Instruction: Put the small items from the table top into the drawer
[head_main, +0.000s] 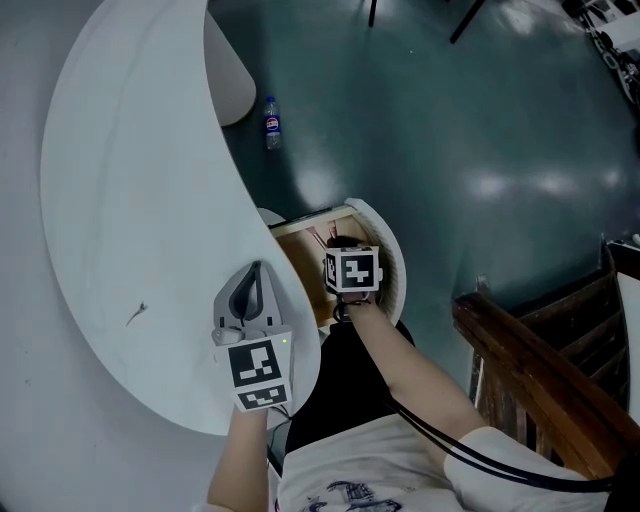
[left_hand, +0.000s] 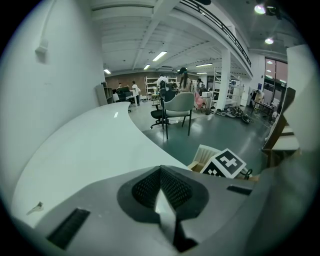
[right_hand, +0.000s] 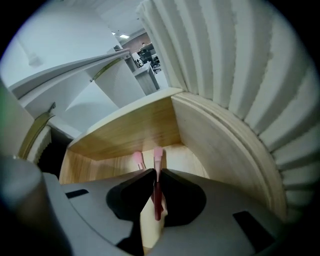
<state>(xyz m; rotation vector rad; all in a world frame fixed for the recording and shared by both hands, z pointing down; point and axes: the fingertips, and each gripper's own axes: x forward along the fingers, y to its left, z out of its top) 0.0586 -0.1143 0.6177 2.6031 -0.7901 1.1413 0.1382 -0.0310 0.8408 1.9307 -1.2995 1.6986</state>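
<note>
My right fingers (right_hand: 181, 192) are nearly closed, pinching one thin red stick (right_hand: 157, 192) with a soft pink tip, down inside the drawer (right_hand: 125, 131) of smooth pale wood with a curved wall. A second pink-tipped stick (right_hand: 137, 159) lies on the drawer floor just left of it. My left fingers (left_hand: 144, 190), dark and dimpled, are pressed together on nothing over the glossy white, curved tabletop (left_hand: 90, 150).

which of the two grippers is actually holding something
The right gripper, over the wooden drawer: its jaws clamp a thin red stick with a pink tip. The left gripper, over the white table, is shut on nothing.
</note>
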